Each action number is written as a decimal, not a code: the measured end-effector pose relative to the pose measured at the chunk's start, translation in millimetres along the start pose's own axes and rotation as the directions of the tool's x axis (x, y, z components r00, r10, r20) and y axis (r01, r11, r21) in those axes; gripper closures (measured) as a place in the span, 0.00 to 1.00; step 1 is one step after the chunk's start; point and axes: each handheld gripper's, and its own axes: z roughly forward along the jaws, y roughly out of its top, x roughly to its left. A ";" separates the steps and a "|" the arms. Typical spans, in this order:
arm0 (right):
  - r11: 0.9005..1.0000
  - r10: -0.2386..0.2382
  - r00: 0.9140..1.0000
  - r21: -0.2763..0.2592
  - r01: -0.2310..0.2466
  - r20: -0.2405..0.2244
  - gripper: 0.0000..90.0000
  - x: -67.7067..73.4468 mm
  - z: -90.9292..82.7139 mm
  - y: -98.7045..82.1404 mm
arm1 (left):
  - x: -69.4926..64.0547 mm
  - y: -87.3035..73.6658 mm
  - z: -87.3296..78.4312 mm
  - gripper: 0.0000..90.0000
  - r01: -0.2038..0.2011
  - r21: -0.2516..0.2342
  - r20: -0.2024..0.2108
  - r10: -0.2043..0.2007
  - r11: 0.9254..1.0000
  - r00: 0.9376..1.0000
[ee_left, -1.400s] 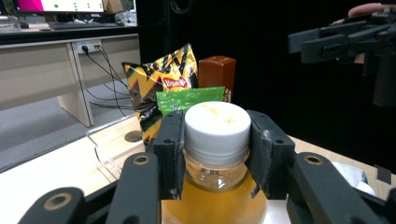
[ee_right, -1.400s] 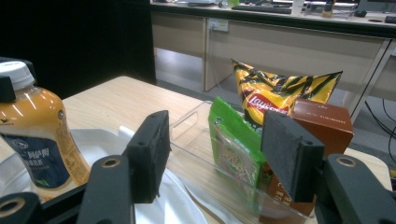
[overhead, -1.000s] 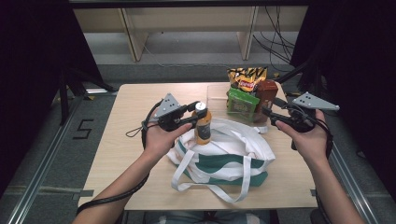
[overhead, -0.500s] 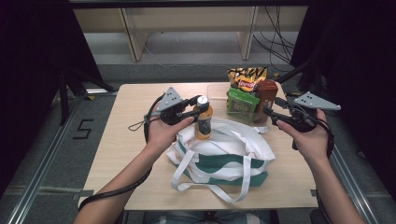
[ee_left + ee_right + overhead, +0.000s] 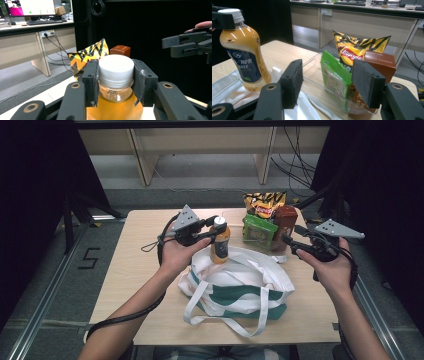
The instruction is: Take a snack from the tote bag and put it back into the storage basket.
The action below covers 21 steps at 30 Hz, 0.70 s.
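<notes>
The person's left forearm came in from the bottom of the high view and slanted up toward the middle of the table (image 5: 145, 270), the hand wrapped around the left gripper (image 5: 214, 234), which pointed level toward the right. Its jaws were closed on the neck of the bottle (image 5: 220, 243), pads pressed on both sides just under the white cap (image 5: 115, 67). The bottle, full of orange drink, stood nearly upright, cap up, its long axis close to vertical with a slight lean. It hung over the far rim of the white and green bag (image 5: 240, 285), its base just at the cloth.

The right hand (image 5: 330, 270) sat at the table's right edge, holding the right gripper (image 5: 287, 241) level and pointed left toward the clear tray (image 5: 317, 72) of snacks. Its jaws stood wide apart with nothing between them.
</notes>
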 end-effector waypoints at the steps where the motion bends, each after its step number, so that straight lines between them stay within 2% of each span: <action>1: 1.000 0.002 1.000 0.000 -0.002 0.002 0.48 -0.2 -0.5 0.0 | 0.5 1.0 0.8 0.66 -0.004 -0.001 0.002 0.004 1.000 1.000; 15: 1.000 0.016 1.000 -0.005 -0.016 0.025 0.48 -3.3 -3.7 -0.7 | 4.7 20.2 11.6 0.66 -0.014 -0.014 -0.001 0.014 1.000 1.000; 17: 1.000 0.026 0.999 0.004 -0.026 0.022 0.48 -3.6 -4.2 -0.9 | 7.4 23.0 14.8 0.66 -0.017 -0.013 -0.001 0.017 1.000 1.000; 19: 1.000 0.008 1.000 0.002 -0.008 0.019 0.48 -6.4 -3.5 -1.0 | 10.0 24.5 17.9 0.66 -0.012 -0.014 0.001 0.012 1.000 1.000; 21: 1.000 0.011 1.000 0.004 -0.011 0.022 0.48 -6.7 -3.9 -1.2 | 13.4 26.0 21.0 0.66 -0.011 -0.009 0.000 0.011 1.000 1.000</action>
